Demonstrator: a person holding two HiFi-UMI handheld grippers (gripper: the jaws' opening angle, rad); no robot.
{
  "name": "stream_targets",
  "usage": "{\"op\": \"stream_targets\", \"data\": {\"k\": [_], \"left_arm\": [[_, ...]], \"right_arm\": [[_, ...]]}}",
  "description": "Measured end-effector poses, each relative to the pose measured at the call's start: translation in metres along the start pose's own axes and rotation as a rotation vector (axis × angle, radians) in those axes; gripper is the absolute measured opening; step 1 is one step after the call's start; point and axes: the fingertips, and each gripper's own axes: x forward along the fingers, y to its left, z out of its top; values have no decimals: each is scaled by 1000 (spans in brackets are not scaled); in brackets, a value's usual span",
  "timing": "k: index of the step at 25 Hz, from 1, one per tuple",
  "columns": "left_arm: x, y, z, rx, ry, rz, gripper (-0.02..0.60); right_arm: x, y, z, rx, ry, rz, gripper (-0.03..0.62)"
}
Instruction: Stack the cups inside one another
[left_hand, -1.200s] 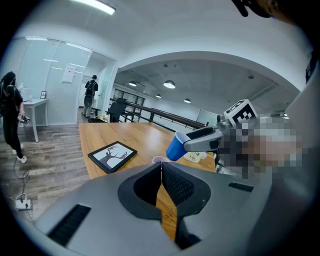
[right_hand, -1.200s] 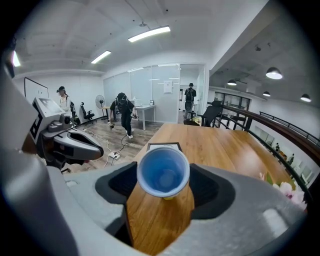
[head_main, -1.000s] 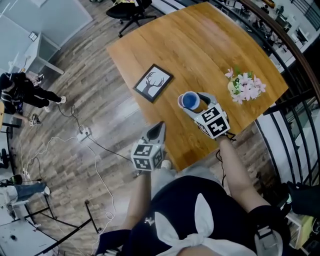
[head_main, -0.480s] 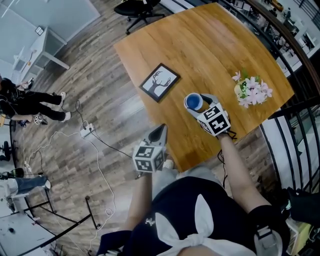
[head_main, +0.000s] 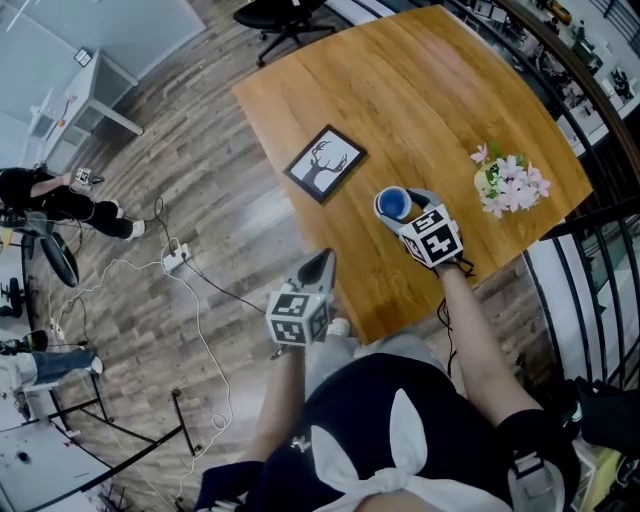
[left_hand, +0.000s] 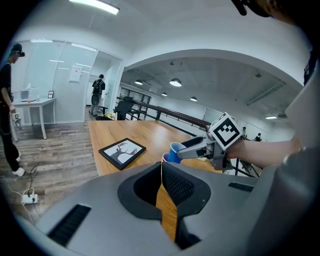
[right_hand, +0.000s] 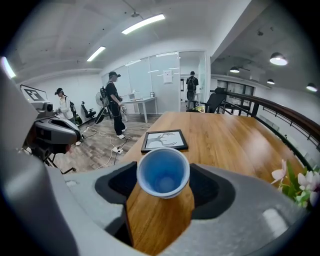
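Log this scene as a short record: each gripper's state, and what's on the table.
Right gripper: shut on the blue cup, cup mouth up
Left gripper: shut, empty, off the near edge of the wooden table
On the table: framed deer picture, pink flowers

a framed deer picture (head_main: 325, 164) and pink flowers (head_main: 510, 185) lie apart on the wooden table (head_main: 440, 90).
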Motion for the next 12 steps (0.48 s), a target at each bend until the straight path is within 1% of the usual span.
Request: {"op": "stream_targets", "data": {"k": [5,10,12], "left_arm": [[-3,2,2,-2,7,-4,21],[-2,5,4,12,-7,-21,21],[-3,6,5,16,-9,-29,21]], "right_arm": [[0,-1,3,26,-17,-12,327],[-1,-1,8,29,-24,-28,327],[-3,1,10,30,-26,-35,337]]}}
